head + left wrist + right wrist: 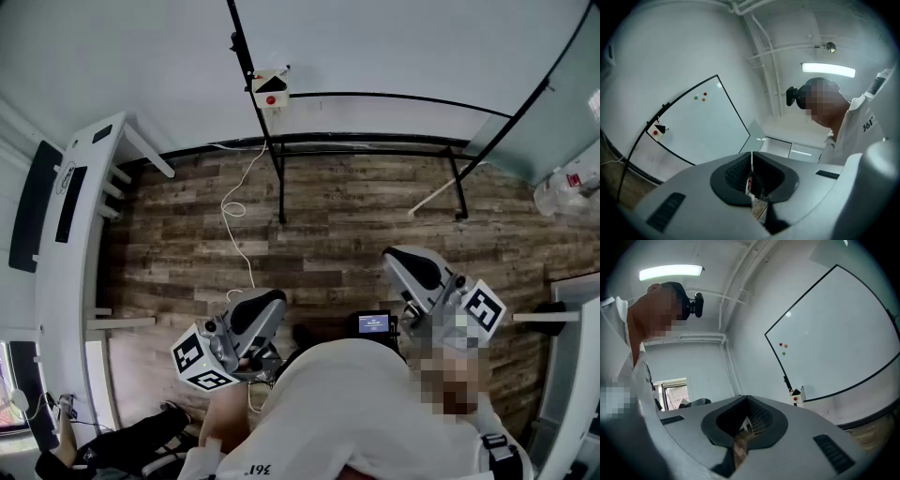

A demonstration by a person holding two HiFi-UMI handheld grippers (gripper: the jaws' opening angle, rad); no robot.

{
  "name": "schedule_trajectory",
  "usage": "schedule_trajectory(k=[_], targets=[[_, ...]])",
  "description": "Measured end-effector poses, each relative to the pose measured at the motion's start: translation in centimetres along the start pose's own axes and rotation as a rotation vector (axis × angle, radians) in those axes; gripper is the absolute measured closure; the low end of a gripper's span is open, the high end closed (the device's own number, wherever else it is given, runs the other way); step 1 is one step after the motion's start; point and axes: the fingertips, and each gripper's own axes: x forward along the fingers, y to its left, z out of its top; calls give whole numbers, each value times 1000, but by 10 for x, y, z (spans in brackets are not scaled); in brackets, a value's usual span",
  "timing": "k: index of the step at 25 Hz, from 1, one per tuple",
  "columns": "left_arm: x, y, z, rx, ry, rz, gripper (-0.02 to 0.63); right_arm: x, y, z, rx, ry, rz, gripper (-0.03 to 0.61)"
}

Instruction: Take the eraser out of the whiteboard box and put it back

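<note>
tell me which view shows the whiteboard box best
The head view: the whiteboard box is largest and plainest there, near top centre. The left gripper view and the right gripper view each show it only as a small, distant patch.

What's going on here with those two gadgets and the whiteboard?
A person stands facing a whiteboard, holding a two-jaw gripper in each hand. The left gripper and the right gripper both have their jaws shut with nothing in them, and both are held low near the person's body, away from the board. A small whiteboard box hangs on the board's frame. The dark shape in it looks like the eraser, not yet taken out.
</note>
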Motion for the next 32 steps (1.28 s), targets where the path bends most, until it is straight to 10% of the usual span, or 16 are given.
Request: schedule_trajectory(k=[32], targets=[[-98,48,39,-16,38,15,556,62,45,-37,36,-50,-166,440]])
